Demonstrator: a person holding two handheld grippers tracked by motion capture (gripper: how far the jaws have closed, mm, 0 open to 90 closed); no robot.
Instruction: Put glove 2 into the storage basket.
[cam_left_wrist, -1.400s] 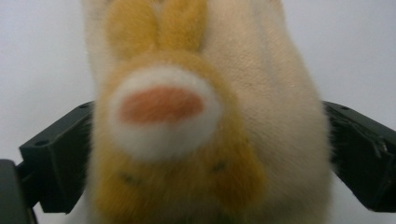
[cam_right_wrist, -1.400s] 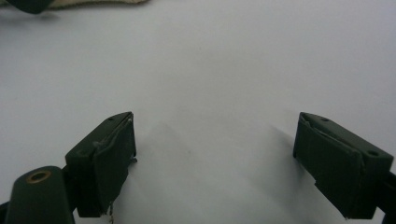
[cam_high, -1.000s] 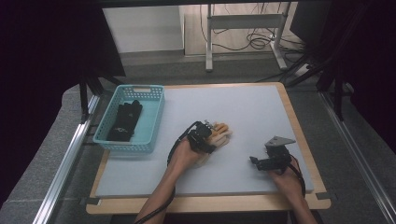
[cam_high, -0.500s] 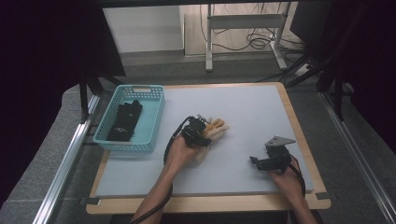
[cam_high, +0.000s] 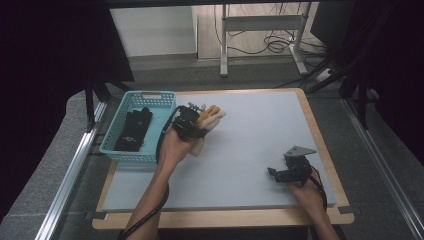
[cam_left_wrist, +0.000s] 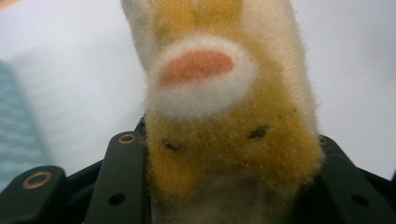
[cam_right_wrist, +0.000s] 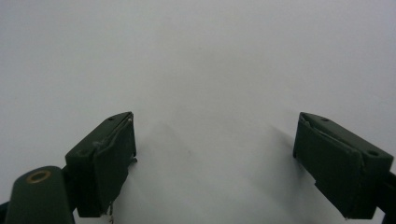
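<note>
A yellow and cream plush toy with a white muzzle and a pink nose is clamped in my left gripper, lifted over the left part of the white table top, just right of the blue basket. In the left gripper view the toy sits squeezed between both black jaws. My right gripper rests low near the table's front right, jaws wide apart over bare white surface, with nothing between them.
The blue basket at the table's left edge holds a black object. The table has a wooden rim. Metal rails run along both sides, and a desk frame with cables stands behind.
My left gripper has carried the plush toy up and leftward, closer to the blue basket. The right gripper has stayed where it was.
</note>
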